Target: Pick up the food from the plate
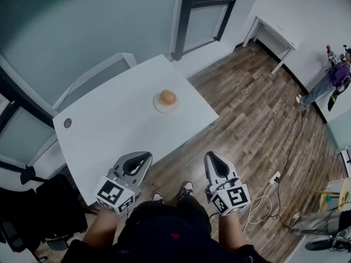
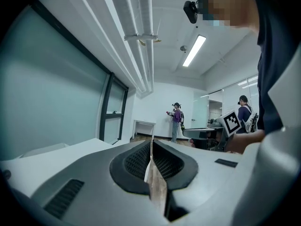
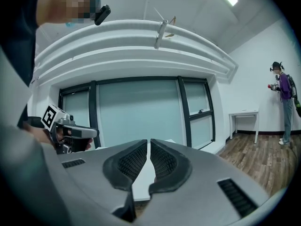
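Round brown food (image 1: 168, 97) on small white plate (image 1: 159, 107), untouched. Plate on white table (image 1: 115, 130), toward far right corner; grey disc (image 1: 67, 123) at table's left side, well apart from plate. Both grippers low in head view, close to body, well apart from plate, tips aimed toward table. Left gripper (image 1: 143, 158) at table's near edge. Left gripper view: jaws clenched, pads meeting, nothing between. Right gripper (image 1: 211, 158) off table, over wood floor (image 1: 258, 108). Right gripper view: jaws clenched as well, hairline slit only, nothing held. Marker cubes facing up at rear of both grippers. Shoes (image 1: 185, 190) on floor between grippers. Cable (image 1: 293, 141) trailing across floor at right. Small white desk (image 1: 272, 33) against far wall. Bystander in purple (image 1: 335, 80) near far right wall, holding something – too small to tell what. Glass wall (image 1: 82, 21) with dark frame behind table. Ceiling light and white pipes in left gripper view.
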`<state>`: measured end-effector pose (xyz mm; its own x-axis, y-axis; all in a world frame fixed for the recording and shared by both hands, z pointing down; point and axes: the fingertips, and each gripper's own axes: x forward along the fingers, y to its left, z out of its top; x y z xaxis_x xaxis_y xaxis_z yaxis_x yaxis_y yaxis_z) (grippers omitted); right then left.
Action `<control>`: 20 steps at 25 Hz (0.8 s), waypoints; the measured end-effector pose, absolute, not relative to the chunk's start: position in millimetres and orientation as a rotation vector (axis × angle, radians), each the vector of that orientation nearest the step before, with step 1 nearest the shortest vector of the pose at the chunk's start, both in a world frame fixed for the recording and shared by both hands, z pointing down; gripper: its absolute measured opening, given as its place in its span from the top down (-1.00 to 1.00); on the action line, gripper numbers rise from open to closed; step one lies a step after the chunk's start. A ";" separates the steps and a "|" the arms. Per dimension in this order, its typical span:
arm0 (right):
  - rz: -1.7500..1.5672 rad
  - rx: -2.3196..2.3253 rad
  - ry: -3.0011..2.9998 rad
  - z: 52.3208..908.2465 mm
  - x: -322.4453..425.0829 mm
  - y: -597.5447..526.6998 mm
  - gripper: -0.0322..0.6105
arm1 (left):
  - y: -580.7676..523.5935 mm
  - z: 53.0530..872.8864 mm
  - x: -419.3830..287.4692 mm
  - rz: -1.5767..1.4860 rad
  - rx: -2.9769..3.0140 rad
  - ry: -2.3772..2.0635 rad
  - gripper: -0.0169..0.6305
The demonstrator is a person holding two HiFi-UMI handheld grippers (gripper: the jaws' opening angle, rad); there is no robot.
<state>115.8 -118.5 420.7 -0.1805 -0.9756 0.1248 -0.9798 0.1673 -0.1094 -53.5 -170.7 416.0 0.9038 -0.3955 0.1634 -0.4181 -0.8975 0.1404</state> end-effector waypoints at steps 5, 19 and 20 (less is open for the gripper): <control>0.270 1.922 -2.456 427.4 143.1 -164.7 0.78 | -205.1 417.7 -30.8 0.202 2.879 -0.726 0.84; 0.318 1.578 -2.680 439.9 227.5 -326.1 0.78 | -294.7 418.3 52.6 0.262 2.744 -1.100 0.84; 0.312 1.560 -2.677 443.0 227.6 -335.4 0.78 | -297.4 422.3 52.2 0.269 2.725 -1.116 0.84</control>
